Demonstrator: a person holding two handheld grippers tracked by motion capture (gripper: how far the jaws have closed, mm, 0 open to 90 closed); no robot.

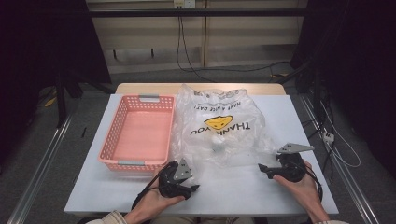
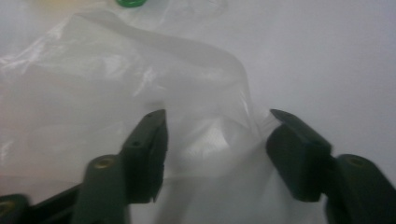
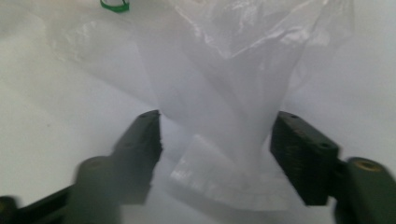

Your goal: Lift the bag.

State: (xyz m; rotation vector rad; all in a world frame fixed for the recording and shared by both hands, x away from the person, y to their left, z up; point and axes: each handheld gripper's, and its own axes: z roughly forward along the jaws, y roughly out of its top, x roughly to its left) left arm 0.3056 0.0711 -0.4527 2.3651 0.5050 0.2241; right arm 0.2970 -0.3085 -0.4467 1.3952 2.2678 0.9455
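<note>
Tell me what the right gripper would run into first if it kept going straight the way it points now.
Most likely the plastic bag. In the right gripper view, one bag handle already lies between the open jaws of the right gripper, which points straight at the bag's body. Depth is hard to judge, but nothing else shows in that line.

looks like a lab or test room rig, not a home: a white table (image 1: 289,121) set alone on grey carpet, metal floor rails (image 1: 44,154) either side, dark curtains (image 1: 28,56), loose cables (image 1: 187,51) running to a wall socket (image 1: 183,3), bare beige wall panels
</note>
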